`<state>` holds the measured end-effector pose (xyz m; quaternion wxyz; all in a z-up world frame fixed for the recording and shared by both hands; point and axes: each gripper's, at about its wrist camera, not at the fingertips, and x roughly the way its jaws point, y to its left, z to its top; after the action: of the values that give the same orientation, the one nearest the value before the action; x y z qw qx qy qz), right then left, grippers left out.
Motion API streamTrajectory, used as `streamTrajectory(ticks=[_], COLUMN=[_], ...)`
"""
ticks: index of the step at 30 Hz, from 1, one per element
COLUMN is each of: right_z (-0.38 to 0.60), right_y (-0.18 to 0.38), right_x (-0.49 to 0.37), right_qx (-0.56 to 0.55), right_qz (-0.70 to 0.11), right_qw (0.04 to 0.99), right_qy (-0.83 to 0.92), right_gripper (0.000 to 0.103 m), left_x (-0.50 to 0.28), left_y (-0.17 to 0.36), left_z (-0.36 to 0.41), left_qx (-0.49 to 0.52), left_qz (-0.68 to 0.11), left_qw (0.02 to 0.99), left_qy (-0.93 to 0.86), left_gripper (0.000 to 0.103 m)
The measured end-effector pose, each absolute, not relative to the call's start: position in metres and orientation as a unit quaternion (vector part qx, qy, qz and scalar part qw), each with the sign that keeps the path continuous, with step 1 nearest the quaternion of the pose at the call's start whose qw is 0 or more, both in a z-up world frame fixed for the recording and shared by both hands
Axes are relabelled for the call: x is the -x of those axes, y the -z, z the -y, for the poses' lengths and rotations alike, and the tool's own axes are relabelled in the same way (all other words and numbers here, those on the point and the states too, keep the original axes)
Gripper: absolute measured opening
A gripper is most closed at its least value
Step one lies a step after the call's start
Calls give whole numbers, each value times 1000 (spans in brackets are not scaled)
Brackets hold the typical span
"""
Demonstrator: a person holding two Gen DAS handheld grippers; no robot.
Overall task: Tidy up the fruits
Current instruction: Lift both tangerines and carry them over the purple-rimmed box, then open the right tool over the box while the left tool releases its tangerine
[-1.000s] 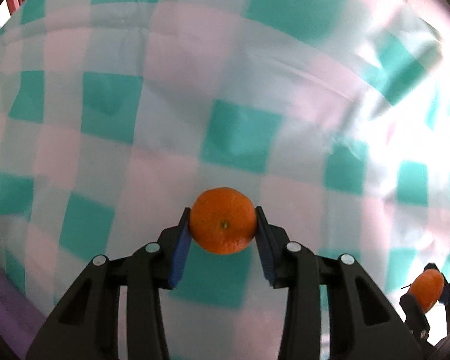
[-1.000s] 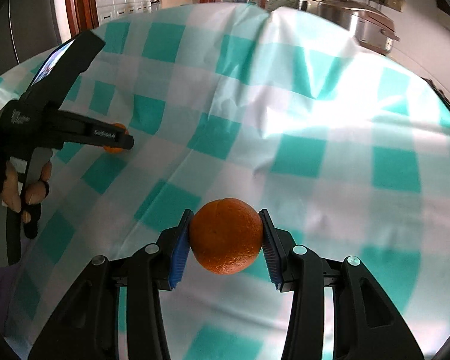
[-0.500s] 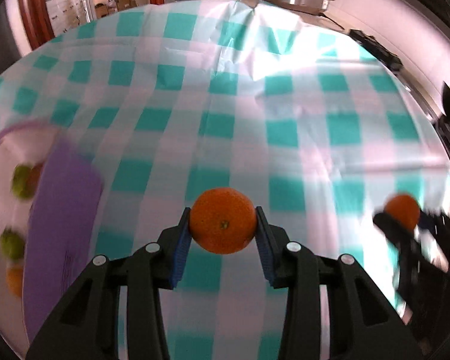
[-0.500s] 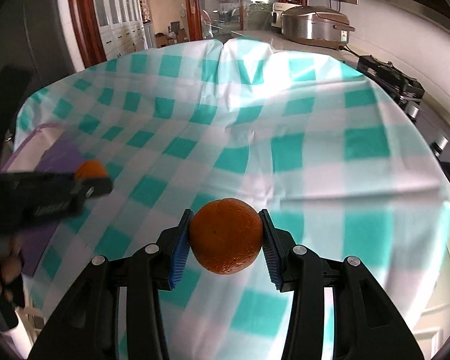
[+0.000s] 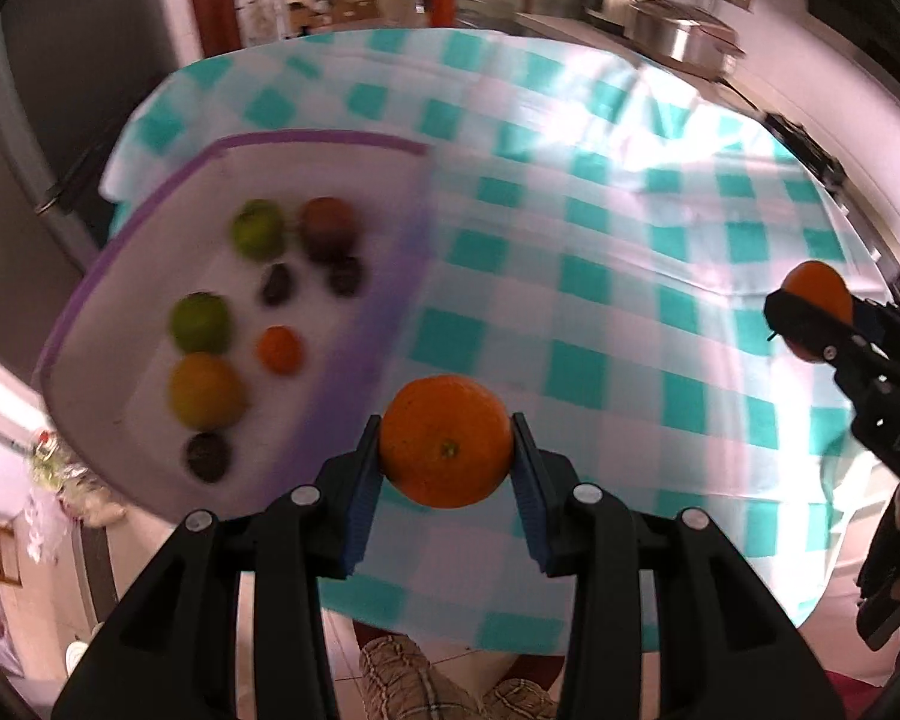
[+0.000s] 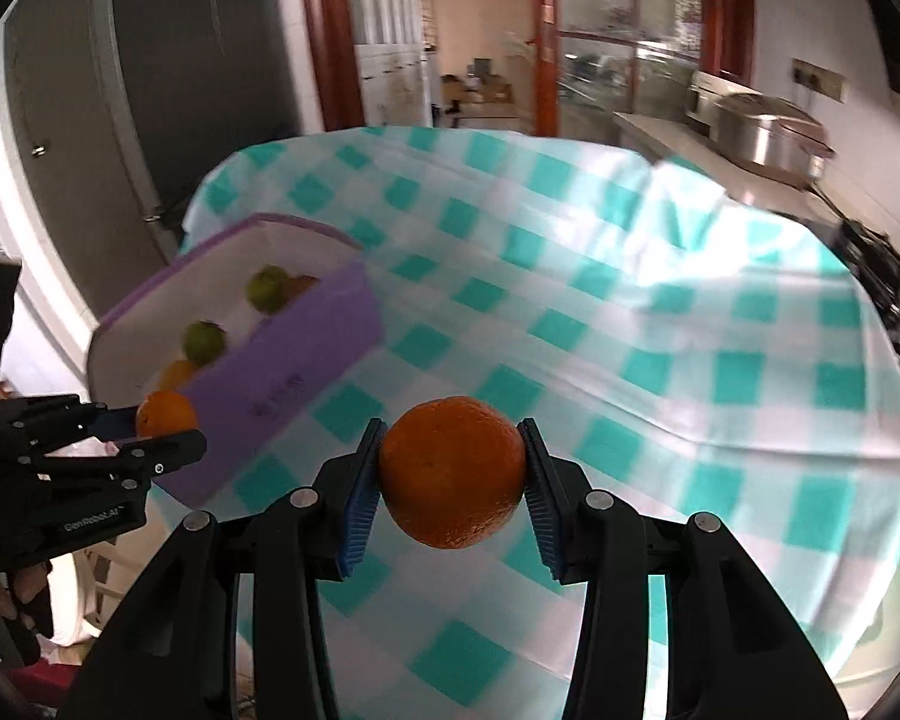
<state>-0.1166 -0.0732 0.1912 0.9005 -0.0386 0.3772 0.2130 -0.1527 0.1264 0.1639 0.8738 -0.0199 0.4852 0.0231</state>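
My left gripper [image 5: 447, 459] is shut on an orange [image 5: 447, 441] and holds it high above the table, just right of a purple-rimmed white bin [image 5: 306, 141]. The bin holds several fruits: green ones [image 5: 257, 228], an orange one [image 5: 279, 350], a yellow-green one [image 5: 204, 390] and dark small ones [image 5: 276, 285]. My right gripper [image 6: 450, 471] is shut on another orange [image 6: 450, 468], also raised above the table. The right gripper with its orange shows in the left wrist view [image 5: 819, 300]. The left gripper with its orange shows in the right wrist view [image 6: 165, 414], beside the bin [image 6: 306, 348].
The round table has a teal and white checked cloth [image 5: 630, 276]. A counter with a metal cooker [image 6: 762, 132] stands behind at the right. A dark door [image 6: 150, 90] is at the far left. The floor shows below the table's near edge.
Both grippers have risen well above the table and pulled back, each still holding its orange. The left gripper has swung left, so the bin with fruits is now in full view.
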Motion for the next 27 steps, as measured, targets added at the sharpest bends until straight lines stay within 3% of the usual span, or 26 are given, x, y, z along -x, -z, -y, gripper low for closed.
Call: streamTrajectory(ticks=[7,14,21,27], right_z=[-49,-157,-210,-249], right_y=[-198,-177,-147,-117], right_x=[94,55,19,0], right_qx=[40,43,62,141], right_qz=[-400,-452,-512,-566], right_qw=[876,847,828,790], right_qy=[-267,-275,-220,-187], right_gripper=[43,43,44,44], left_x=[148,115,88,80], left_y=[-172,-145,-118,-96], left_z=[-239,-330,-361,-363], left_qx=[43,30,3,-14], left_qz=[-497,-544,-585,-616], left_qw=[865,837,811,788], left_qy=[-61,-50,-9,17], left_gripper=[41,41,41,42])
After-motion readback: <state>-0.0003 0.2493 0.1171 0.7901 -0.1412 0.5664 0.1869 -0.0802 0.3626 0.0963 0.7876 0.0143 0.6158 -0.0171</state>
